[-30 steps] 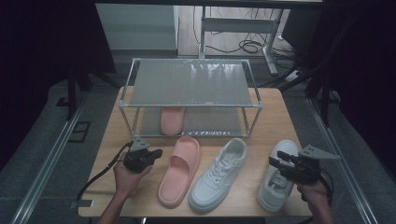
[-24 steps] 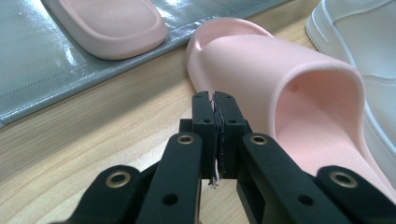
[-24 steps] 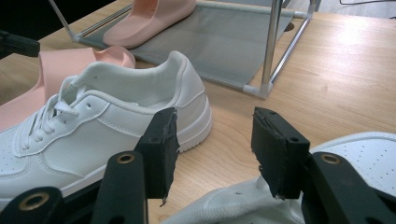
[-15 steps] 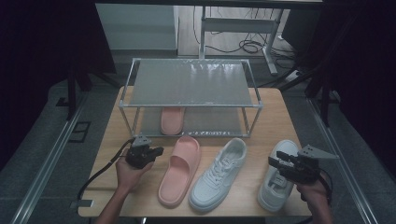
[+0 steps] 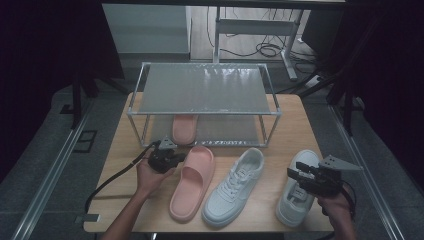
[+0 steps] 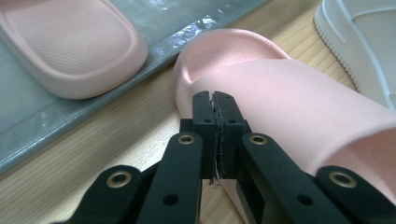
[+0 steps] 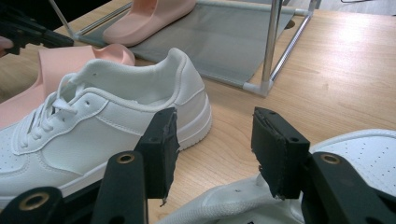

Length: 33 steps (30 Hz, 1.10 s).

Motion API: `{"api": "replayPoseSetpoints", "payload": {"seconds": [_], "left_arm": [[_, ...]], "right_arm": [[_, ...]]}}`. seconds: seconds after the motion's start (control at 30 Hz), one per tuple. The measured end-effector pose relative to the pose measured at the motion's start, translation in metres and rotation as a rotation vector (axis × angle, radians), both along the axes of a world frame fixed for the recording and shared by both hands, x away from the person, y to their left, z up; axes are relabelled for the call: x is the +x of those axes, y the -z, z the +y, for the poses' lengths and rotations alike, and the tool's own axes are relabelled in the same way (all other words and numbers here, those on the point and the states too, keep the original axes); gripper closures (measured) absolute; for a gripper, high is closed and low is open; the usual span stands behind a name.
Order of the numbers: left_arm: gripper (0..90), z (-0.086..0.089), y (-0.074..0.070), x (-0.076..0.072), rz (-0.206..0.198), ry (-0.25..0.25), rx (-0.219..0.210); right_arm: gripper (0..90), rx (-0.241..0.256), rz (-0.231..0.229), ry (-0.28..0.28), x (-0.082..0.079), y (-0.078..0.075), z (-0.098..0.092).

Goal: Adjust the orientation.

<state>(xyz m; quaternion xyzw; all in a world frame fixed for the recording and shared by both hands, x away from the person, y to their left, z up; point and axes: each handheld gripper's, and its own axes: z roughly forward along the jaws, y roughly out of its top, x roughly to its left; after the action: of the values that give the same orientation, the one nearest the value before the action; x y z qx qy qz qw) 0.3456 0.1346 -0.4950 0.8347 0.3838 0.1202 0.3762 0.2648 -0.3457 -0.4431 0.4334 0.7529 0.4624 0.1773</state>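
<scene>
A pink slide (image 5: 192, 182) lies on the wooden table (image 5: 117, 165) in front of a two-level shoe rack (image 5: 202, 87). Its mate (image 5: 184, 127) sits on the rack's lower shelf. My left gripper (image 5: 176, 159) is shut with nothing in it, its tips at the heel edge of the near slide (image 6: 289, 98). Two white sneakers stand to the right: one (image 5: 232, 187) in the middle, one (image 5: 297, 190) at the far right. My right gripper (image 5: 292, 175) is open just above the right sneaker's (image 7: 233, 205) heel opening, with the middle sneaker (image 7: 107, 121) beyond it.
The rack's top shelf (image 5: 205, 90) is bare grey mesh. Table edges run close to the sneakers at the front and right. Cables and metal table legs (image 5: 250, 47) lie on the floor behind.
My left gripper has moved right, toward the near pink slide's heel. The right gripper has hardly moved.
</scene>
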Motion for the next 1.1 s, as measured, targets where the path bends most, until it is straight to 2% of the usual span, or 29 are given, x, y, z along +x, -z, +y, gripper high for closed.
{"api": "replayPoseSetpoints", "payload": {"seconds": [0.3, 0.73, 0.8, 1.1], "left_arm": [[89.2, -0.005, 0.002, 0.009, 0.011, 0.007, 0.022], [89.2, -0.037, 0.001, 0.023, 0.019, 0.066, 0.047], [89.2, -0.041, 0.001, 0.025, 0.018, 0.074, 0.062], [88.3, -0.039, 0.002, 0.026, 0.011, 0.058, 0.059]], "right_arm": [[50.9, -0.001, 0.002, 0.000, 0.000, 0.000, -0.001], [50.9, 0.000, 0.002, 0.002, 0.001, 0.001, -0.002], [50.9, 0.002, 0.001, 0.003, 0.000, 0.001, -0.002], [50.9, 0.002, -0.001, 0.004, 0.000, 0.000, -0.003]]}}
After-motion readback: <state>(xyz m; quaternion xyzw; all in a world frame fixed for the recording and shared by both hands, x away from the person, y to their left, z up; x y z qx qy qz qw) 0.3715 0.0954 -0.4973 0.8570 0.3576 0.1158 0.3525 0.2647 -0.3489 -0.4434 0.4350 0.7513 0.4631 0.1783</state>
